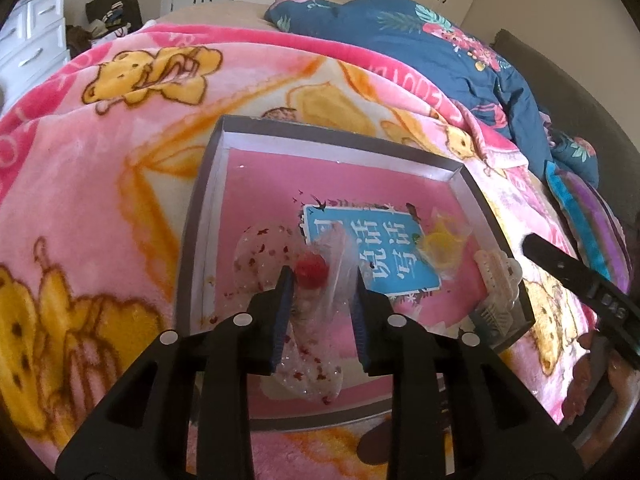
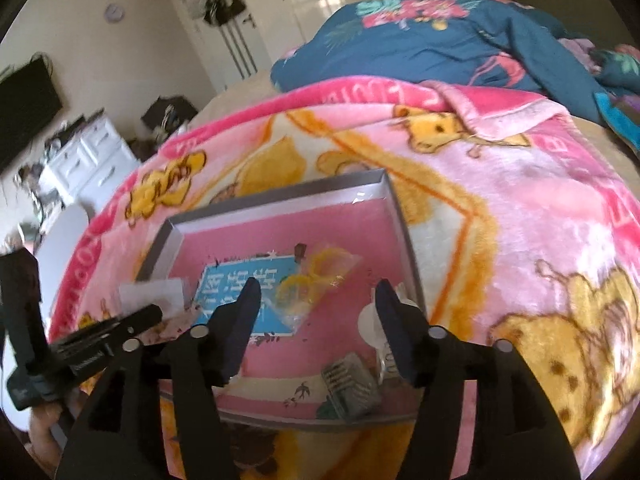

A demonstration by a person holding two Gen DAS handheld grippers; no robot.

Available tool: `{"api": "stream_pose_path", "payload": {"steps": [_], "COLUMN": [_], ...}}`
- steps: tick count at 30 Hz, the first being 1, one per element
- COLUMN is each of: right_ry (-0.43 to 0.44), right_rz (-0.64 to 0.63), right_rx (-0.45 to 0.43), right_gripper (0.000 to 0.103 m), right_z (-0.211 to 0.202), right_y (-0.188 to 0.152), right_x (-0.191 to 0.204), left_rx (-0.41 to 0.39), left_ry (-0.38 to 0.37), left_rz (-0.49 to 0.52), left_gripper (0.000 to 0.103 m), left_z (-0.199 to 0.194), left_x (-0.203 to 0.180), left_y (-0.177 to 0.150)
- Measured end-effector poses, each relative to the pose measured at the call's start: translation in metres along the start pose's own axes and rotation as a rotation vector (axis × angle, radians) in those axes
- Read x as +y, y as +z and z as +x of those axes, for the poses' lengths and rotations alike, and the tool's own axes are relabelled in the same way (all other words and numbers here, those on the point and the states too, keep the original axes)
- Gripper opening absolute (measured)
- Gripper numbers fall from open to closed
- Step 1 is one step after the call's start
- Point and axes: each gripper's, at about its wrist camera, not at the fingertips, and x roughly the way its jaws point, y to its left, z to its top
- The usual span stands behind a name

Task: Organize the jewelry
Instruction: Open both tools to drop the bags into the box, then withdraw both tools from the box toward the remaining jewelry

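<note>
I can see large white Chinese characters on the blue label printed on the pink floor of the box, upside down to me; I cannot make them out with confidence. The pink blanket carries pale capital lettering along its darker border, too warped to read. Small white letters on the right tongs' black body are blurred.
</note>
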Motion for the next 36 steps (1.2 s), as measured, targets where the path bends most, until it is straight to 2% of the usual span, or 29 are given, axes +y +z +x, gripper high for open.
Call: {"api": "stream_pose_path", "payload": {"steps": [8,10,14,16,18,22,24,29,32,36], "right_ry": [-0.015,-0.018,-0.01,-0.006,-0.005,-0.003,0.0,-0.003,0.002,0.015], "right_rz": [-0.009,-0.011,-0.006,-0.009,-0.015,-0.026,-0.026,-0.034,-0.031,-0.029], "right_rx": [-0.057,-0.08,-0.106,-0.121,-0.134,-0.148,-0.159,-0.172,-0.181,-0.189], "right_gripper": [0.079,0.085,0.089,0.092,0.092,0.093,0.094,0.095,0.095,0.095], "right_z": [-0.037,-0.046,-0.063,-0.069,-0.077,-0.089,-0.097,-0.111,-0.118,-0.126], "right_y": [-0.01,-0.011,-0.011,-0.011,-0.012,-0.012,-0.012,-0.014,-0.015,-0.016], "right_x": [-0.004,-0.006,-0.012,-0.013,-0.015,-0.018,-0.021,-0.027,-0.029,-0.03], "left_rx": [-0.067,-0.086,-0.115,-0.13,-0.137,-0.164,-0.177,-0.212,-0.229,-0.24], "left_ry": [-0.003,-0.006,-0.011,-0.014,-0.02,-0.019,-0.028,-0.015,0.0,-0.003], "left_rz": [0.0,0.005,0.024,0.027,0.024,0.015,0.002,-0.018,-0.024,-0.029], "left_gripper": [0.022,0.025,0.036,0.044,0.055,0.065,0.075,0.087,0.092,0.093], "left_z": [-0.025,-0.033,-0.049,-0.056,-0.063,-0.078,-0.086,-0.107,-0.119,-0.131], "left_x": [-0.004,-0.008,-0.016,-0.019,-0.02,-0.019,-0.017,-0.012,-0.009,-0.007], "left_y": [0.009,0.011,0.012,0.013,0.014,0.016,0.018,0.019,0.02,0.018]}}
